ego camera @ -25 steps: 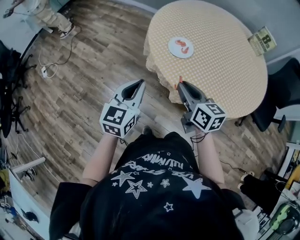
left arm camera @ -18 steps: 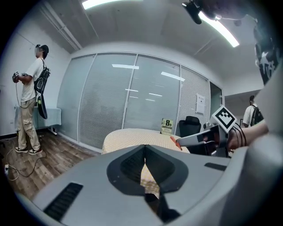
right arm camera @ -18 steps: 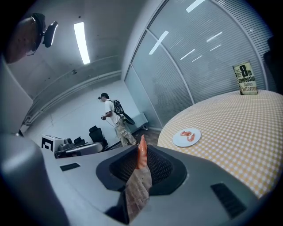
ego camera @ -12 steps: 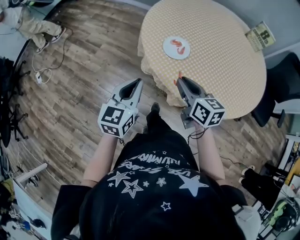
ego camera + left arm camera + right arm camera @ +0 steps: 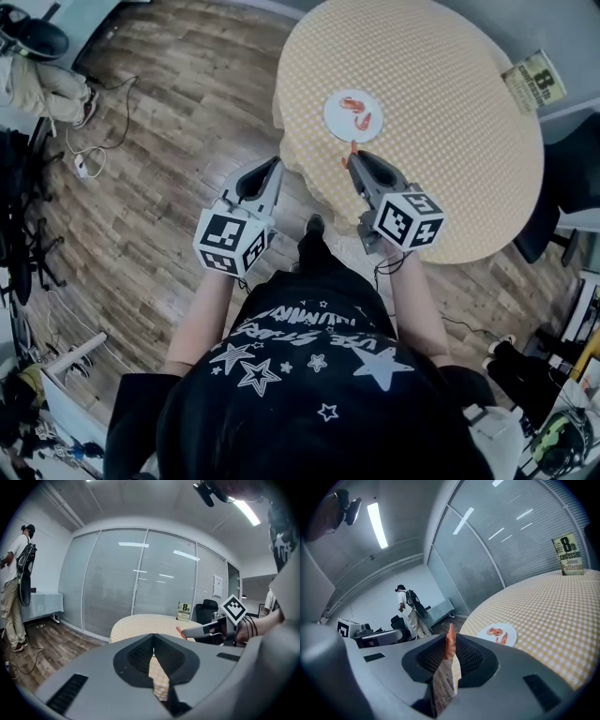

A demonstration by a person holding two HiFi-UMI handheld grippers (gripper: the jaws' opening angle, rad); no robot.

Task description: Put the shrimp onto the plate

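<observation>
A white plate (image 5: 331,116) lies on the near left part of a round table (image 5: 441,112) with a yellow checked cloth; two orange shrimp (image 5: 355,109) rest on it. My right gripper (image 5: 352,157) hovers at the table's near edge, just short of the plate, shut on another orange shrimp (image 5: 353,147). In the right gripper view that shrimp (image 5: 450,642) stands upright between the jaws, with the plate (image 5: 511,632) ahead to the right. My left gripper (image 5: 275,164) hangs over the floor left of the table, shut and empty; its closed tips (image 5: 153,645) point at the table.
A paperback book (image 5: 532,82) stands at the table's far right edge. A black office chair (image 5: 562,187) is right of the table. Cables (image 5: 89,141) lie on the wood floor at left. A person with a backpack (image 5: 408,610) stands by the far wall.
The view has closed in on the table. My right gripper with the shrimp has moved forward to the table edge, nearer the plate. The left gripper has kept its place beside it.
</observation>
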